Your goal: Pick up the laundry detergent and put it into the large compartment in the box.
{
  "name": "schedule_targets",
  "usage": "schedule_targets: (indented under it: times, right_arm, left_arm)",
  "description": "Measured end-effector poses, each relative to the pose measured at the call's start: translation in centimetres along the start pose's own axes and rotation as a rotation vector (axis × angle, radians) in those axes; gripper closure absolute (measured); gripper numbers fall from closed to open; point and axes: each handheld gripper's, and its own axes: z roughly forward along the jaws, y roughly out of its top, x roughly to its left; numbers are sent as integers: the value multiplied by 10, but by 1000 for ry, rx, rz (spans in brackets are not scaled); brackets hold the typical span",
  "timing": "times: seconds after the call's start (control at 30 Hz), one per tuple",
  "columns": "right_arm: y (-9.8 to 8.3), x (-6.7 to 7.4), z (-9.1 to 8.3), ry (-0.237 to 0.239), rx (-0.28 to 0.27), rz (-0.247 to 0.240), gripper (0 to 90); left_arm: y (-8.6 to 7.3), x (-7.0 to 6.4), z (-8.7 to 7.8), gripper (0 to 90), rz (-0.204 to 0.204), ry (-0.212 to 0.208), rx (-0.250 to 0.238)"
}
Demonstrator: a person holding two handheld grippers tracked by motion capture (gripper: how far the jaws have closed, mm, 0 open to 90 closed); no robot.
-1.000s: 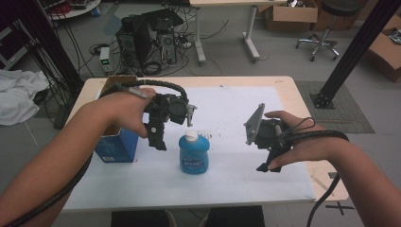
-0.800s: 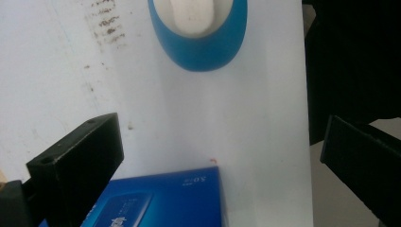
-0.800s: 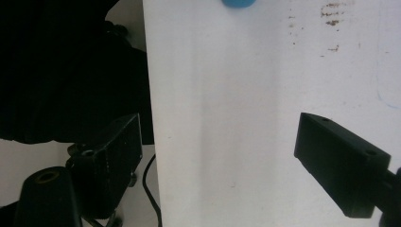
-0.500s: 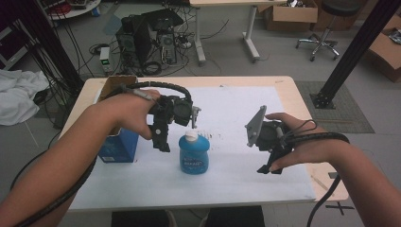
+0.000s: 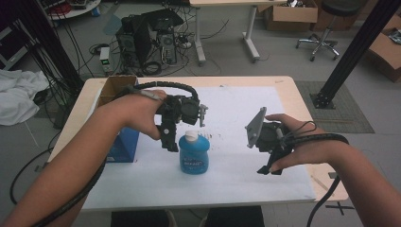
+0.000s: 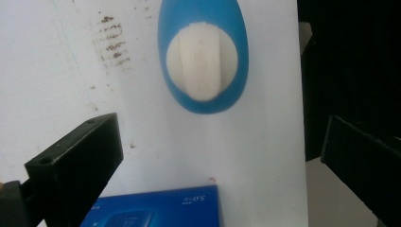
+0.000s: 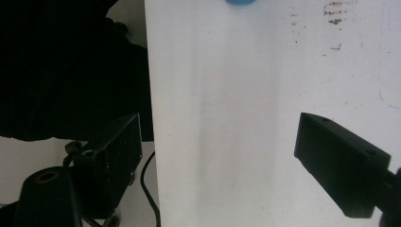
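A blue bottle (image 5: 194, 155) with a white cap stands upright on the white sheet near the table's middle. My left gripper (image 5: 170, 141) hangs just left of it, pointing down, held from above by a hand. In the left gripper view the bottle (image 6: 203, 56) shows from above, ahead of the open left gripper (image 6: 220, 165), with nothing between the jaws. My right gripper (image 5: 267, 166) hovers to the bottle's right, well apart from it. In its own view the right gripper (image 7: 222, 161) is open over bare sheet, and a sliver of the bottle (image 7: 241, 2) sits at the top edge.
A blue box (image 5: 124, 144) stands left of the bottle, under the left forearm, and shows near the jaws (image 6: 156, 208). An open cardboard box (image 5: 113, 87) sits at the table's back left. The white sheet (image 5: 236, 109) has dark smudges. The table's front edge lies close to the right gripper.
My left gripper has drifted slightly right, closer to the bottle. The right gripper and the bottle have stayed where they were.
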Motion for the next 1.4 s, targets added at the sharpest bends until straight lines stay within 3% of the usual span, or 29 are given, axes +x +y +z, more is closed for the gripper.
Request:
schedule_targets:
  times: [0.4,0.83,1.4]
  right_arm:
    - [2,-1,4,4,4,-3,160]
    - [0,1,2,-1,4,2,160]
    - [1,2,4,-1,5,5,161]
  left_arm:
    - [9,1,10,2,-12,-11,-1]
    - [23,-3,30,2,15,-21,8]
    - [29,-3,47,2,-18,-6,-5]
